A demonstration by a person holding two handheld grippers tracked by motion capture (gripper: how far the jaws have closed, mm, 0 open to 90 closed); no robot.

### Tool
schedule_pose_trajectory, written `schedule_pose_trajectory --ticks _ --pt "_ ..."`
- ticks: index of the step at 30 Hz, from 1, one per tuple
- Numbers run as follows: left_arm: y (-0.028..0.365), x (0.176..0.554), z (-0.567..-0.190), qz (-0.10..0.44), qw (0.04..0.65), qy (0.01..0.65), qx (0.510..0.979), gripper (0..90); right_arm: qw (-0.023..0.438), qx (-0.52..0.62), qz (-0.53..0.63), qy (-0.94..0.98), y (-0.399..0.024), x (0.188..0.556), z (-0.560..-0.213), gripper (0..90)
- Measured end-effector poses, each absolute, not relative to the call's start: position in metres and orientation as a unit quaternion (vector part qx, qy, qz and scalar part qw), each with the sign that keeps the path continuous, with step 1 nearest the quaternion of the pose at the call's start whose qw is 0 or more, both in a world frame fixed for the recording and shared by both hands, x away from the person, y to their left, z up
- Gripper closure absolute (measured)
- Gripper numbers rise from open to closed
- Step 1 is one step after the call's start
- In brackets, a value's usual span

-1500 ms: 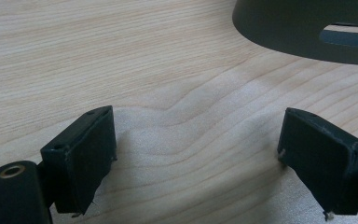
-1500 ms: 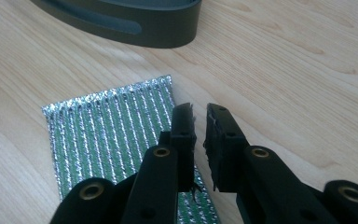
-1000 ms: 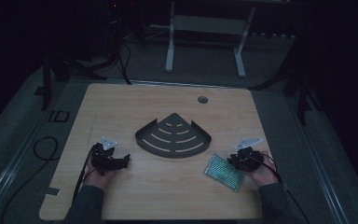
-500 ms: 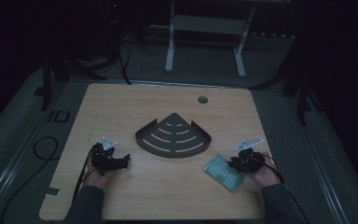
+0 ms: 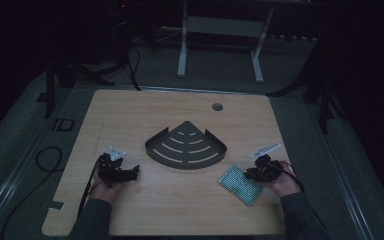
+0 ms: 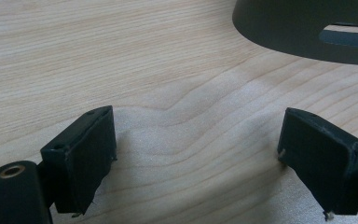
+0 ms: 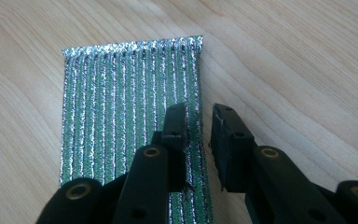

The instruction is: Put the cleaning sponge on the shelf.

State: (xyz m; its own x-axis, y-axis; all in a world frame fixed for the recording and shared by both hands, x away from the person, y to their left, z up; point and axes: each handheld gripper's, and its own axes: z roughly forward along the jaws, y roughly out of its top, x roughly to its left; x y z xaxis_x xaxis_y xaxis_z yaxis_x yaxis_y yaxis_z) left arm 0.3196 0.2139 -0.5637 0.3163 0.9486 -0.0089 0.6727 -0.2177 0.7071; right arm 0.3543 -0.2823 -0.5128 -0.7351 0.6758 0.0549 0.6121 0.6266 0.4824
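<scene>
A green glittery pad (image 5: pixel 240 184) lies flat on the wooden table (image 5: pixel 130 115), at its front right. My right gripper (image 5: pixel 250 175) sits at the pad's right end. In the right gripper view its jaws (image 7: pixel 199 116) stand almost together, one on top of the pad (image 7: pixel 121 107) and the other just past its edge, so a narrow strip of the pad is pinched between them. My left gripper (image 5: pixel 130 172) rests at the front left. It stands open (image 6: pixel 196 154) over bare wood, with nothing between the jaws.
A dark quarter-round shelf tray (image 5: pixel 186 147) with slots lies in the middle of the table, between the two grippers. Its rim (image 6: pixel 298 28) is just ahead of the left gripper. A round cable hole (image 5: pixel 217 106) sits near the far edge.
The right gripper has crept slightly left along the pad's end. The left gripper, the pad and the tray have not moved.
</scene>
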Motion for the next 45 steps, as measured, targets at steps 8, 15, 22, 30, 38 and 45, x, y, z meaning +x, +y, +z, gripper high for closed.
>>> schedule_pose_trajectory --ticks 8,15,22,30,38,45 --pt "0.214 0.320 -0.564 0.220 0.313 0.542 0.748 11.7 0.029 0.361 0.219 0.906 -0.282 0.364 -0.513 75.0" --pt "0.214 0.320 -0.564 0.220 0.313 0.542 0.749 11.7 -0.004 0.365 0.200 0.909 -0.280 0.374 -0.513 75.2" --pt "0.214 0.320 -0.564 0.220 0.312 0.541 0.749 11.7 -0.049 0.367 0.183 0.911 -0.279 0.385 -0.513 79.6" --pt "0.214 0.320 -0.564 0.220 0.312 0.541 0.749 11.7 -0.086 0.356 0.141 0.920 -0.273 0.399 -0.511 79.9" --pt "0.214 0.320 -0.564 0.220 0.313 0.541 0.749 11.7 -0.089 0.333 0.124 0.930 -0.268 0.403 -0.510 86.8" --pt "0.214 0.320 -0.564 0.220 0.313 0.541 0.749 11.7 -0.066 0.318 0.105 0.940 -0.262 0.400 -0.506 89.6"
